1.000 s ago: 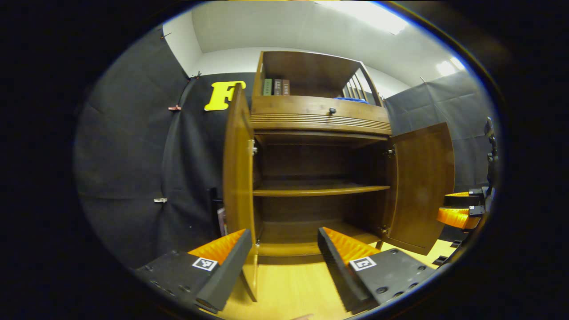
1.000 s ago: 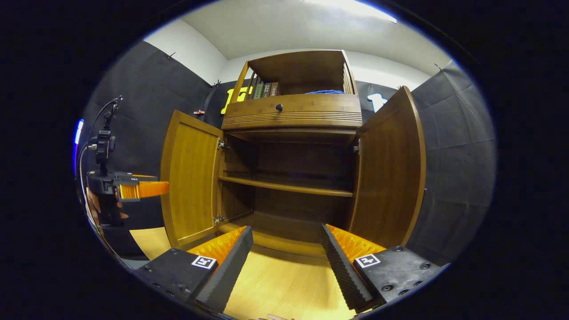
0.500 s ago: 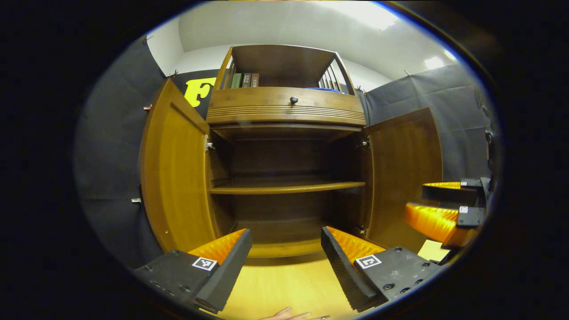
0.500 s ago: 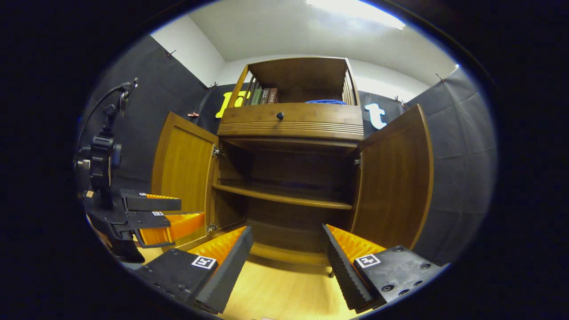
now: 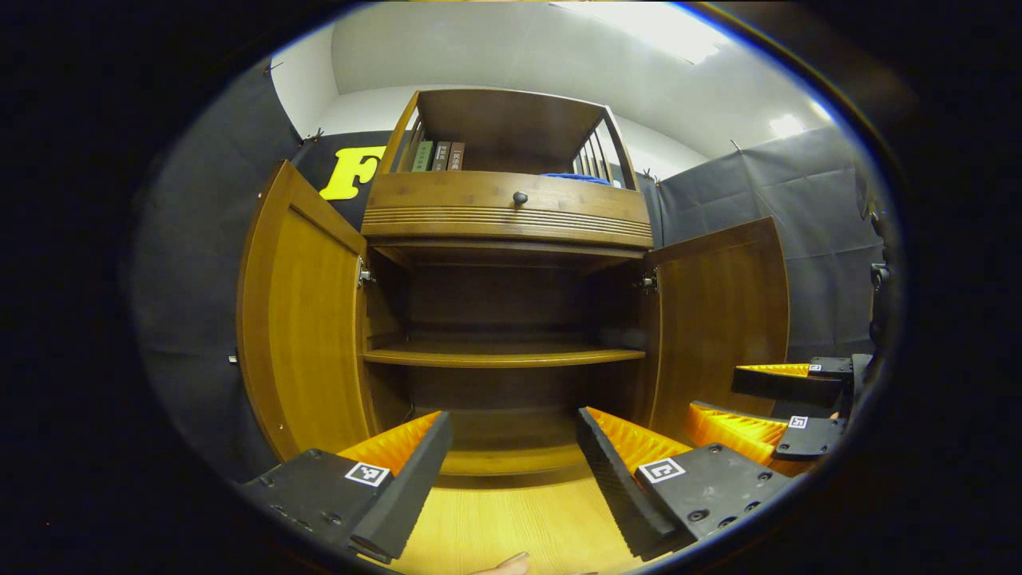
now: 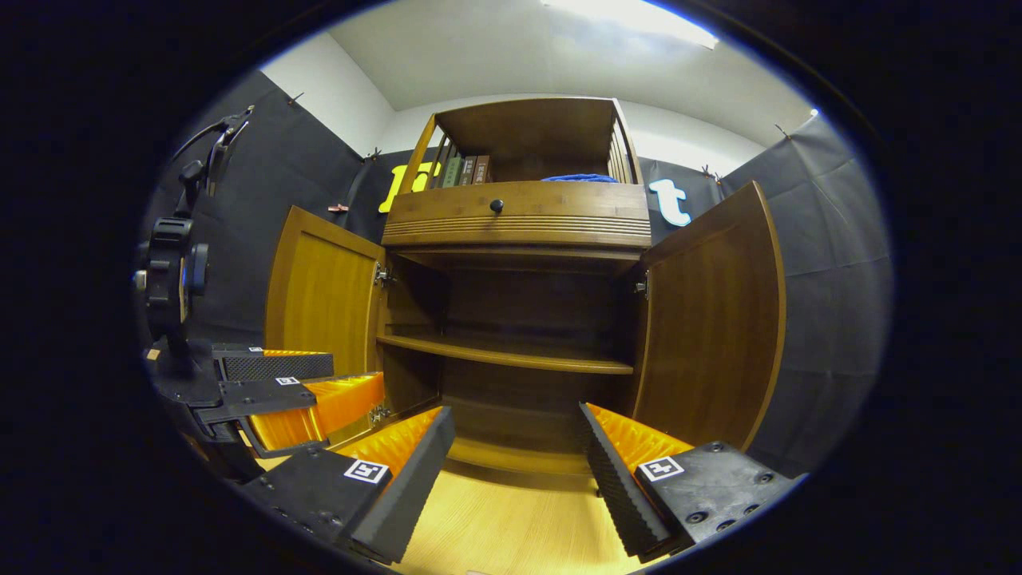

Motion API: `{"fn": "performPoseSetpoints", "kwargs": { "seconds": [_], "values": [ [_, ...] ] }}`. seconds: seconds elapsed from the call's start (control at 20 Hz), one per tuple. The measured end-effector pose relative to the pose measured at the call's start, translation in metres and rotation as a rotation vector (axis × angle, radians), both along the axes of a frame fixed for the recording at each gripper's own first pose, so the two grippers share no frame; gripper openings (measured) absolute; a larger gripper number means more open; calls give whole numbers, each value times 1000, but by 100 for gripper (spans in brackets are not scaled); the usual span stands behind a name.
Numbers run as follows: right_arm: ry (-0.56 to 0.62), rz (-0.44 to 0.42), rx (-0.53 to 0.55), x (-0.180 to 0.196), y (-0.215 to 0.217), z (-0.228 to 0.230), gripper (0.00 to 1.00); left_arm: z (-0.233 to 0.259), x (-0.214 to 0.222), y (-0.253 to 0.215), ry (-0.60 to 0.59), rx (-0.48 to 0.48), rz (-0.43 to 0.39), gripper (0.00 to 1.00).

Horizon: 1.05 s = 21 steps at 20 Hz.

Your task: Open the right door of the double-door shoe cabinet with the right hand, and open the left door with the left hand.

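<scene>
ahead of both grippers: the shoe cabinet stood with its inside shelf bare.
left door: swung wide, up and to the left of the left gripper, not touching it.
right door: swung wide, up and to the right of the right gripper, apart from it.
left gripper state: released, fingers spread, nothing between them.
right gripper state: released too, fingers spread and empty.
step in hand: judged to be backing away, as both doors looked fully open.
doing it well: draw each gripper straight back and low, clear of the door edges, so neither door got nudged back toward shut.
</scene>
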State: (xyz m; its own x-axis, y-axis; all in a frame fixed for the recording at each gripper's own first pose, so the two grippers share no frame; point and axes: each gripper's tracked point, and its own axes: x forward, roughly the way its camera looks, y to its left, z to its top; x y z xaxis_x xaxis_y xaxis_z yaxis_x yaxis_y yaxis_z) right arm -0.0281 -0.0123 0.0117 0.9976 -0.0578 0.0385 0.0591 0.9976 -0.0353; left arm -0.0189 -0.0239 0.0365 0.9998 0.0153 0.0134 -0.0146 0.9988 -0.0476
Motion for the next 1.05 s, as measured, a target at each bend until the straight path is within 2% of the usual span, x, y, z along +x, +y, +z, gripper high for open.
{"fn": "performPoseSetpoints", "kwargs": {
  "seconds": [0.45, 0.6, 1.05],
  "values": [
    [-46, 0, 29, -4, -1, 13, 97, 1, -3, -9, -2, -8, -3, 100],
    [-41, -3, 32, -3, -4, 11, 95, 4, -4, -8, -9, 1, 4, 100],
    [-24, 7, 46, -3, -8, 8, 98, 3, -6, -10, -14, -39, 3, 98]
  ]
}}
